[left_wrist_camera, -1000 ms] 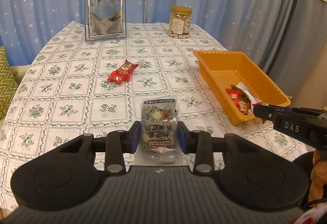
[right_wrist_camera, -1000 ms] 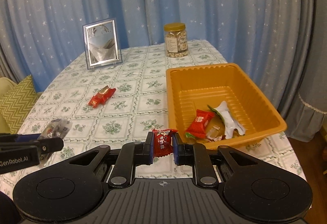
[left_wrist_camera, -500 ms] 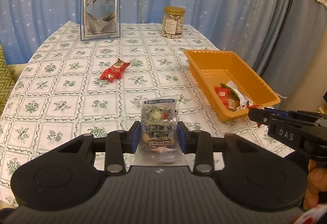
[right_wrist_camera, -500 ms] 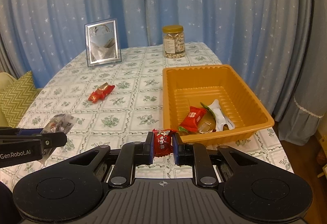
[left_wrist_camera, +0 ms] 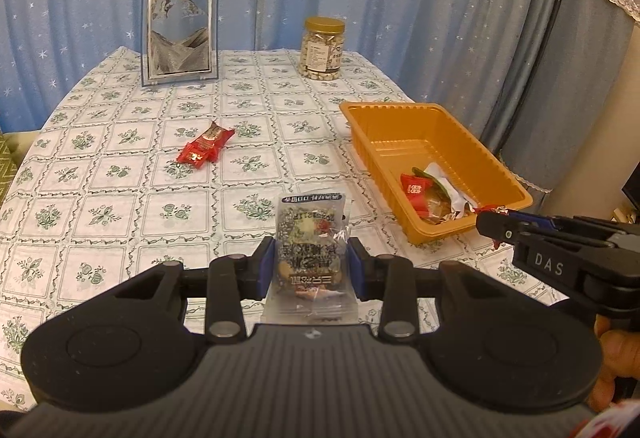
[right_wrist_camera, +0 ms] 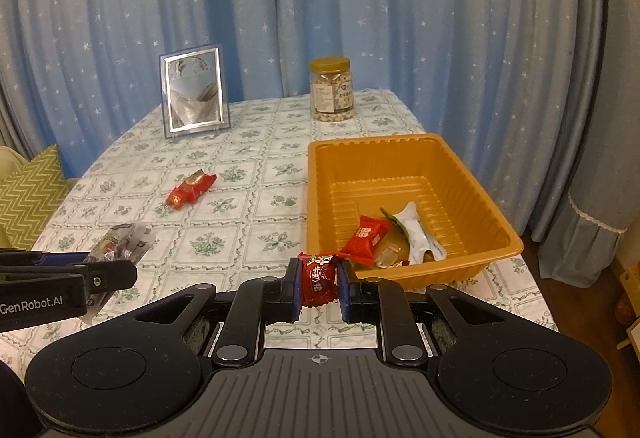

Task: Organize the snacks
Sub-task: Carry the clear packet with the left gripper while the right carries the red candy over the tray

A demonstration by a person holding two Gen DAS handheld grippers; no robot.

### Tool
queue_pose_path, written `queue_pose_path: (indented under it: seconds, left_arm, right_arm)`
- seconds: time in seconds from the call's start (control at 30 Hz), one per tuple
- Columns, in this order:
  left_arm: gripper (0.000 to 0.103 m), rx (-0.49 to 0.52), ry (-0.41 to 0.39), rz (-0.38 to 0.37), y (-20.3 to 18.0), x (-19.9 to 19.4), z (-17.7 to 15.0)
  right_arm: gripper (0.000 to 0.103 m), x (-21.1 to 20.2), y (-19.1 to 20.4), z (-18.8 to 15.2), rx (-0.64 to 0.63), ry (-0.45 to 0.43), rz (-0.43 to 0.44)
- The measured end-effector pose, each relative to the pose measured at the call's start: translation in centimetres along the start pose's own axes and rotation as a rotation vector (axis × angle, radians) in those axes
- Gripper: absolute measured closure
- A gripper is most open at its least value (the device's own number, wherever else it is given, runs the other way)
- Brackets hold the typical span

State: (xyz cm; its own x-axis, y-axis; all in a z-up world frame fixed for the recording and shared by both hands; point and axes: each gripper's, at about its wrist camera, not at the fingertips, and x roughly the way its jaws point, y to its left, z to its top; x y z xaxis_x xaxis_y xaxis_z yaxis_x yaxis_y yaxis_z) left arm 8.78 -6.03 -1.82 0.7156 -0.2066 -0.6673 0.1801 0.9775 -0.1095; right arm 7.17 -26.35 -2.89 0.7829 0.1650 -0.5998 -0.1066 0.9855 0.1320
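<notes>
Both grippers carry a snack above the table, near the orange tray.

The left gripper pinches a clear packet of mixed nuts between its blue pads; the right gripper clamps a small red candy, just short of the orange tray. Inside the tray lie a red packet and a white wrapper. Another red snack rests on the floral tablecloth, well apart, with a picture frame and a nut jar at the far edge.
</notes>
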Motion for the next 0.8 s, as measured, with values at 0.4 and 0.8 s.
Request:
queue_pose_path:
  seconds: [0.4, 0.8]
  left_arm:
    - [0.069, 0.047, 0.01, -0.049, -3.0, 1.2, 0.8]
    - [0.069, 0.098, 0.013, -0.085, -6.1, 2.8, 1.9]
  right_arm:
    - [0.084, -0.2, -2.6, 0.4, 0.037, -0.001, -0.056]
    - [0.084, -0.3, -5.7, 0.8, 0.088, -0.006, -0.1]
